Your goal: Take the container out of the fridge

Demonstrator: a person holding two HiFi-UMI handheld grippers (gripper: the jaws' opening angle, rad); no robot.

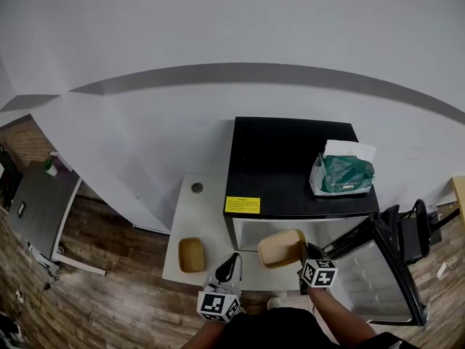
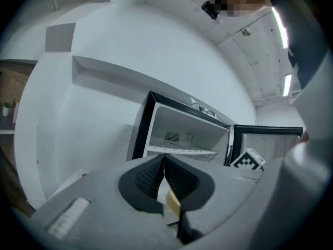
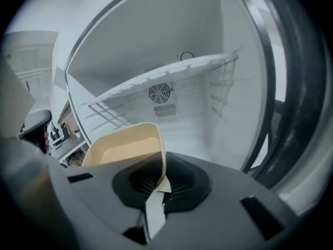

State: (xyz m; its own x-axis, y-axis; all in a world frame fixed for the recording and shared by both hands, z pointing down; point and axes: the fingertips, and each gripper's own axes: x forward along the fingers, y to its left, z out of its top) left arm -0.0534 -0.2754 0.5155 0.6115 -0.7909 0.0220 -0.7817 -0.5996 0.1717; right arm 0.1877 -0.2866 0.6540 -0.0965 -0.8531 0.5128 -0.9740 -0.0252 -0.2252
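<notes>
Against the plain white wall (image 1: 218,35), over brown wood-plank floor (image 1: 109,297), there's a low white table (image 1: 207,224). A black mini fridge (image 1: 290,158) stands on its right part. The fridge door (image 1: 378,275) is swung wide open to the right, white inner lining showing. A grey metal cabinet-like unit (image 1: 40,202) is off to the far left, well apart.

Fridge interior is white, with a white wire shelf (image 3: 166,82) and a round fan grille (image 3: 158,92) on the back wall.

Task item is the tan shallow rectangular container (image 1: 282,247). It's at the fridge mouth, just in front of the opening, tilted. The right gripper (image 1: 309,257) is clamped on its near rim, with the wall pinched between the pads.

A second tan container of the same type (image 1: 192,254) sits on the table left of the fridge. The left gripper (image 1: 229,266) is just beside it, jaws closed together, nothing between the tips.

A green-and-white soft tissue pack (image 1: 341,171) lies on the fridge top, right side; its print is too small to read. A yellow rectangular label (image 1: 242,205) sits at the front left corner of the fridge top, text unreadable. A small dark round disc (image 1: 197,187) is on the table's far part.
</notes>
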